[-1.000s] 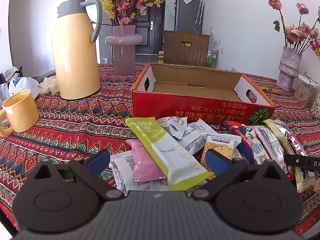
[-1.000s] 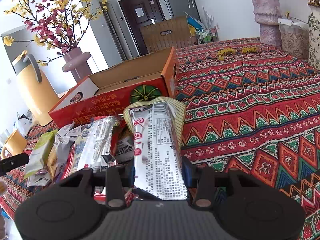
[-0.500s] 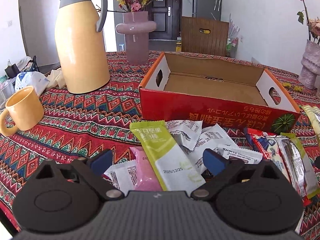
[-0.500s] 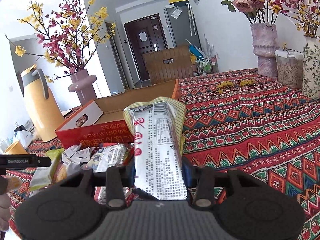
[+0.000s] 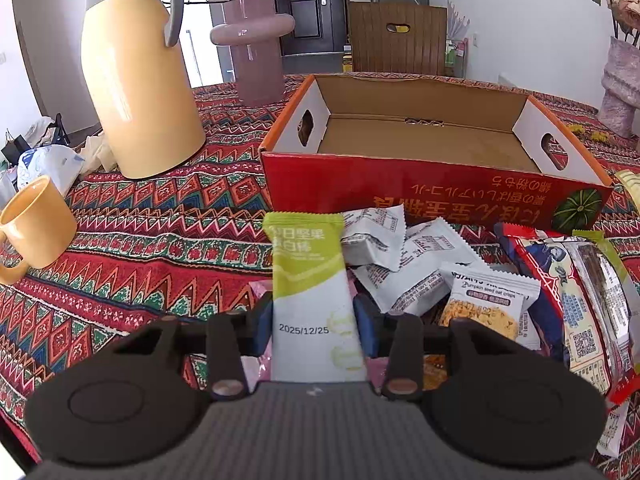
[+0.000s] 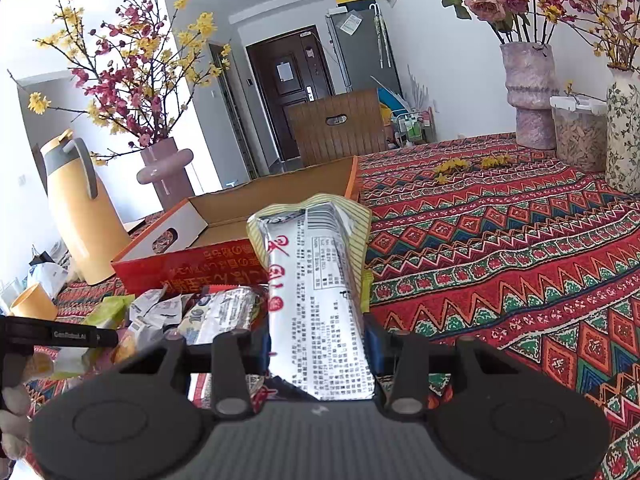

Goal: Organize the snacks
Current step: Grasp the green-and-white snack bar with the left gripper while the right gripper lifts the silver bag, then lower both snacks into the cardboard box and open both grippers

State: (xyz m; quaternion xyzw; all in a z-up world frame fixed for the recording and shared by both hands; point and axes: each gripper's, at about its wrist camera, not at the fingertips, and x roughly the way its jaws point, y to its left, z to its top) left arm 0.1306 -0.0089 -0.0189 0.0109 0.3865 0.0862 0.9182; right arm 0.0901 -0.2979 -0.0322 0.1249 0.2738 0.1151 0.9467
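My left gripper (image 5: 314, 330) is shut on a green and white snack bar (image 5: 310, 280) that points toward the open red cardboard box (image 5: 400, 184). A pile of snack packets (image 5: 460, 280) lies on the cloth just in front of the box. My right gripper (image 6: 318, 348) is shut on a silver and yellow-striped packet (image 6: 316, 288), held above the pile to the right of the box (image 6: 192, 268). The box inside looks bare.
A yellow thermos jug (image 5: 136, 76), a pink vase (image 5: 252, 48) and a yellow mug (image 5: 32, 228) stand left of the box. Vases (image 6: 528, 96) and a lidded jar (image 6: 578, 132) stand at the far right. The patterned tablecloth (image 6: 500, 248) spreads to the right.
My left gripper has shut on the green and white bar. My right gripper has risen with its packet, away from the pile.
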